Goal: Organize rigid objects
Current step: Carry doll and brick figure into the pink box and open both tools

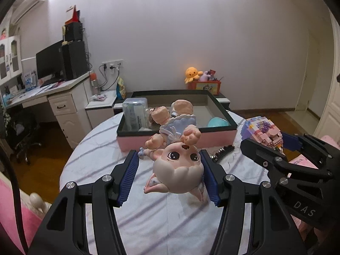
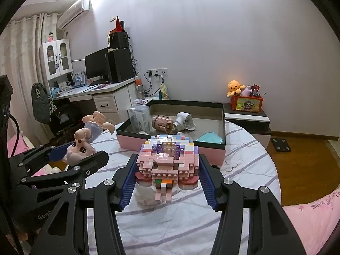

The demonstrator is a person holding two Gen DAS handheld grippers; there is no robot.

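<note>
My left gripper [image 1: 170,176] is shut on a pink doll figure [image 1: 178,165], held upside down by its head above the round table; it also shows in the right wrist view [image 2: 81,146]. My right gripper [image 2: 167,176] is shut on a pink and purple brick-built figure [image 2: 167,159], held above the table; it also shows in the left wrist view [image 1: 263,131]. Just beyond both stands an open box with a black rim and pink sides [image 2: 212,148], [image 1: 212,138].
The box holds a clear plastic case [image 2: 139,116], a pink cylinder [image 2: 162,123], a white item [image 2: 184,121] and a teal item [image 2: 210,138]. The table has a striped cloth [image 2: 244,170]. A small dark object [image 1: 223,150] lies by the box. Desk at left, low cabinet behind.
</note>
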